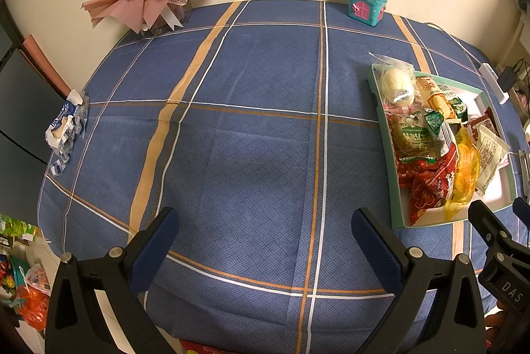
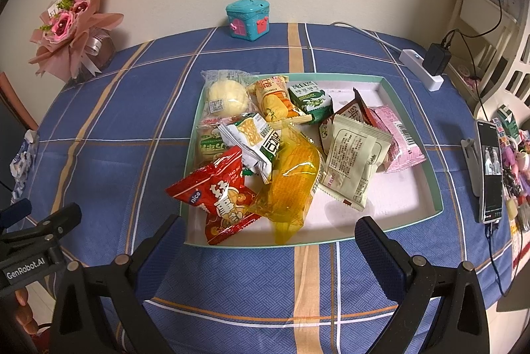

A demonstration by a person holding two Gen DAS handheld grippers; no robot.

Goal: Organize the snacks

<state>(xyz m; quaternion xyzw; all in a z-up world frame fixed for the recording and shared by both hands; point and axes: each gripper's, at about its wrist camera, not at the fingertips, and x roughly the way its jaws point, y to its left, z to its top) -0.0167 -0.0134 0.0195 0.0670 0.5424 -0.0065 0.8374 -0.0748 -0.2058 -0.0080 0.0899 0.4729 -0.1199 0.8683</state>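
A shallow green-rimmed box (image 2: 410,135) (image 1: 394,188) sits on the blue plaid table and holds several snack packets. Among them are a red packet (image 2: 218,195) hanging over the near left rim, a yellow wrapper (image 2: 291,175), a beige sachet (image 2: 354,161), a pink packet (image 2: 400,138), a green biscuit pack (image 2: 309,97) and a round bun in clear wrap (image 2: 227,98). My right gripper (image 2: 273,231) hangs open just before the box's near rim, holding nothing. My left gripper (image 1: 265,224) is open over bare cloth, left of the box.
A teal toy house (image 2: 247,19) stands at the far edge, a pink bouquet (image 2: 71,29) at the far left. A crumpled blue-white wrapper (image 1: 66,128) lies at the left edge. A white power strip with charger (image 2: 427,65) and a phone on a stand (image 2: 490,175) occupy the right side.
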